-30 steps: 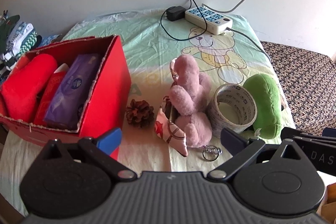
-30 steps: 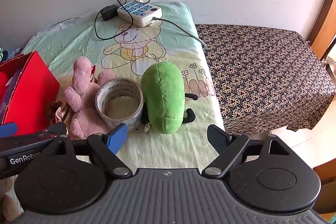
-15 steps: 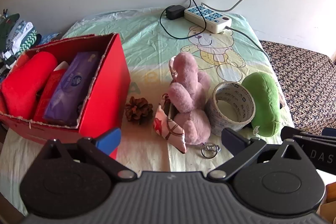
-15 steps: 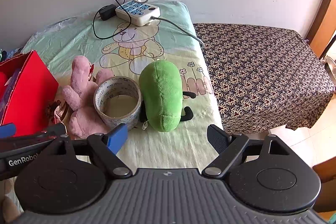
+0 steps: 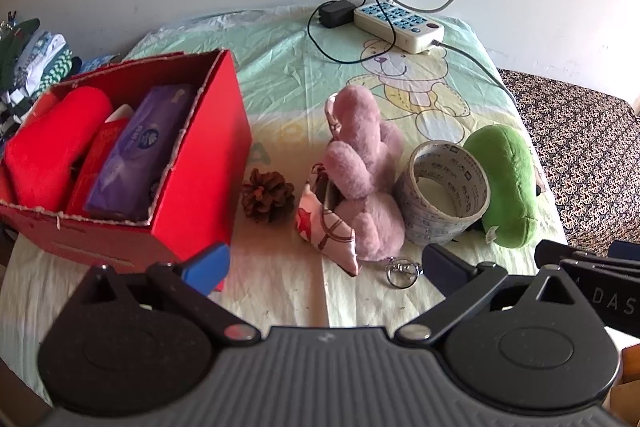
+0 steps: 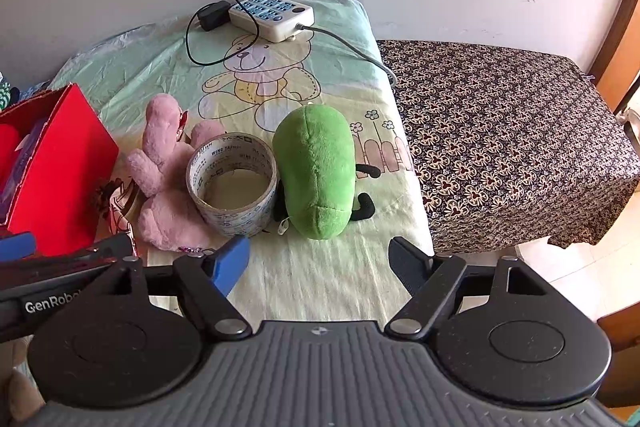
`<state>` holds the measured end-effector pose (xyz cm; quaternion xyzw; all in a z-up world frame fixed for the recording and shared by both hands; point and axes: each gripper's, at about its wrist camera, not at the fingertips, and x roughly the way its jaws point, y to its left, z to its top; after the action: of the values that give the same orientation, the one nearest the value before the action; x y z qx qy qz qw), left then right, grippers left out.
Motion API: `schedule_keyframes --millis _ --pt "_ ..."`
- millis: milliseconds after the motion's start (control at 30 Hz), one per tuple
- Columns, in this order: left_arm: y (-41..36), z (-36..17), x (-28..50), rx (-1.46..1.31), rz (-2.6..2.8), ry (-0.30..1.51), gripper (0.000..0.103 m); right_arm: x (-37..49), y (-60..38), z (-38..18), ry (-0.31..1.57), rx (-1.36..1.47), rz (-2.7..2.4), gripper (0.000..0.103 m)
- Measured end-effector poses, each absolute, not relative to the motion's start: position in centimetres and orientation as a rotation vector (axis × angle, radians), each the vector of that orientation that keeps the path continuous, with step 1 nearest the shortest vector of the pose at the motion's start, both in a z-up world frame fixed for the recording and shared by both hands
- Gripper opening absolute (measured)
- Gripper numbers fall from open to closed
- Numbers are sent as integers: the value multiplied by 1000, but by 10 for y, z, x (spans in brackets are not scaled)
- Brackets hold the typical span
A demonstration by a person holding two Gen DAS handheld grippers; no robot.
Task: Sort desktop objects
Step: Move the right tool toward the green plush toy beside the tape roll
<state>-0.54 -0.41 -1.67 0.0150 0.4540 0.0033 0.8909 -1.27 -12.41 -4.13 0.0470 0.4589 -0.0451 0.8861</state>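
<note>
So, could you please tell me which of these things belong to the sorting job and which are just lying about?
To sort: pink plush rabbit, printed tape roll, green plush toy, brown pinecone, patterned fabric pouch, red cardboard box.
Lying about: white power strip, black adapter.

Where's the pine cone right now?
Left wrist view: the pine cone sits on the sheet between the red box and the patterned pouch beside the pink plush.

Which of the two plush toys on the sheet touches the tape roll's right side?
The green plush. It lies against the right side of the tape roll; the pink plush lies on its left.
</note>
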Motion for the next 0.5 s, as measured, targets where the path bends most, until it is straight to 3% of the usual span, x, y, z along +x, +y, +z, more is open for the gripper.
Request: schedule_keyframes --millis 500 --pt "-7 -29 -9 38 11 972 102 -13 -126 -57 993 119 -91 77"
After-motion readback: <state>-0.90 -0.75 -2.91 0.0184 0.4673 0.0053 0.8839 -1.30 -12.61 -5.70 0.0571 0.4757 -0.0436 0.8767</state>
